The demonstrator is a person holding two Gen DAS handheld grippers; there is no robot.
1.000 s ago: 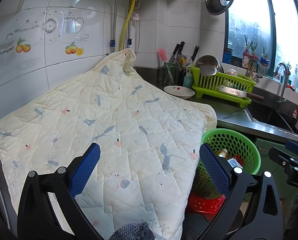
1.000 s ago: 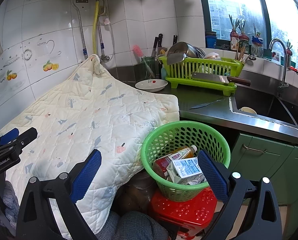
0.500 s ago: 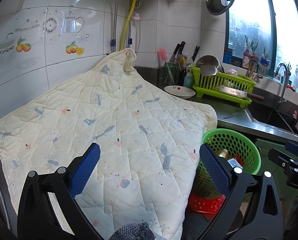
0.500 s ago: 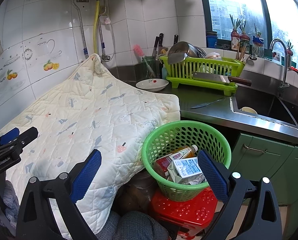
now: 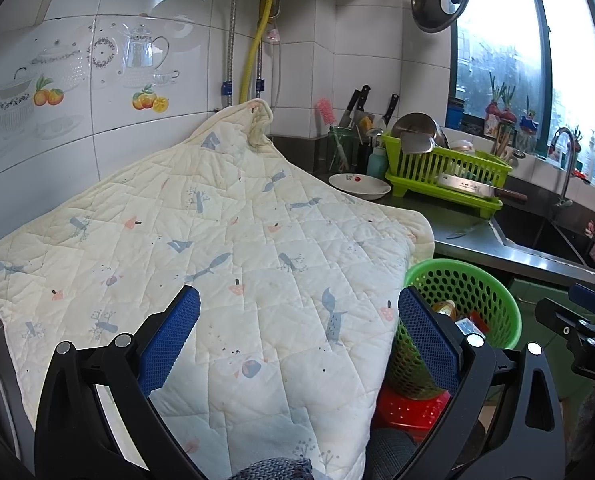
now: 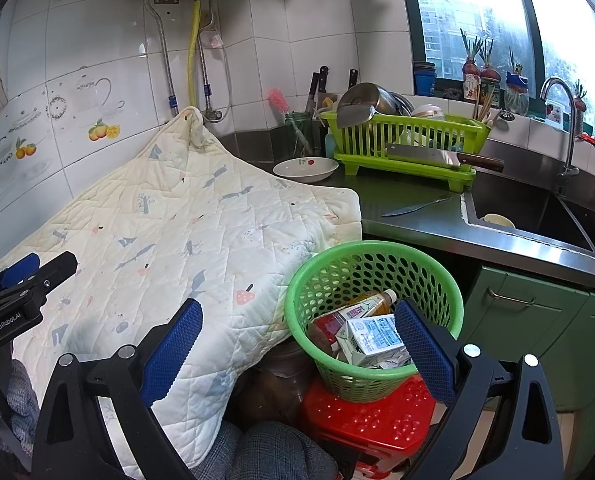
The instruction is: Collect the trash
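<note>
Covering most of the desk point(image 6: 417, 204), a cream quilted cloth point(image 5: 225, 248) drapes over the front edge, touching the rim of a green mesh basket point(image 6: 373, 268). Basket sits on a red plastic stool point(image 6: 369, 420) just below the desk edge. Left claw point(image 5: 299, 336) hangs over the cloth, released, jaws wide, nothing between them. Right claw point(image 6: 297, 344) likewise spread and empty, just in front of the basket. Trash inside the basket: a white carton point(image 6: 373, 338), a plastic bottle point(image 6: 371, 304) tilted behind it.
</note>
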